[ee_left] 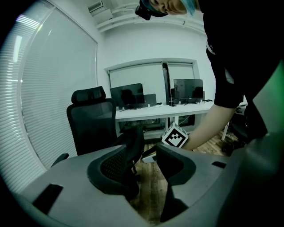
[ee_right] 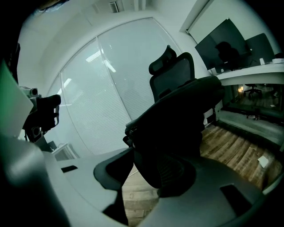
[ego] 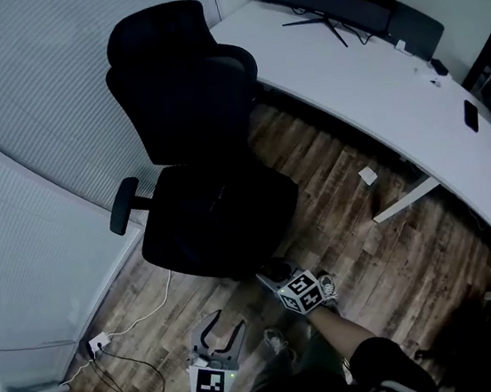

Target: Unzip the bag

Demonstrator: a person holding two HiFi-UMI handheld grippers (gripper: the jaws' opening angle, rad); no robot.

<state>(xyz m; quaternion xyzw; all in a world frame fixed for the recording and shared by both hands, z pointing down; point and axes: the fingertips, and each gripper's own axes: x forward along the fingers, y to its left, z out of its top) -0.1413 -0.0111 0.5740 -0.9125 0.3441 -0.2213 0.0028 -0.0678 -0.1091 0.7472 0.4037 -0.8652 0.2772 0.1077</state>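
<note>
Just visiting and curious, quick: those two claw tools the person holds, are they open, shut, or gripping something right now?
Left gripper: open, holding nothing.
Right gripper: open, holding nothing.

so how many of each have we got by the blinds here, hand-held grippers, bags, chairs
hand-held gripper: 2 (left hand-held gripper, right hand-held gripper, both with jaws apart)
bag: 1 (black bag on the chair seat)
office chair: 1 (black office chair)
total: 4
</note>
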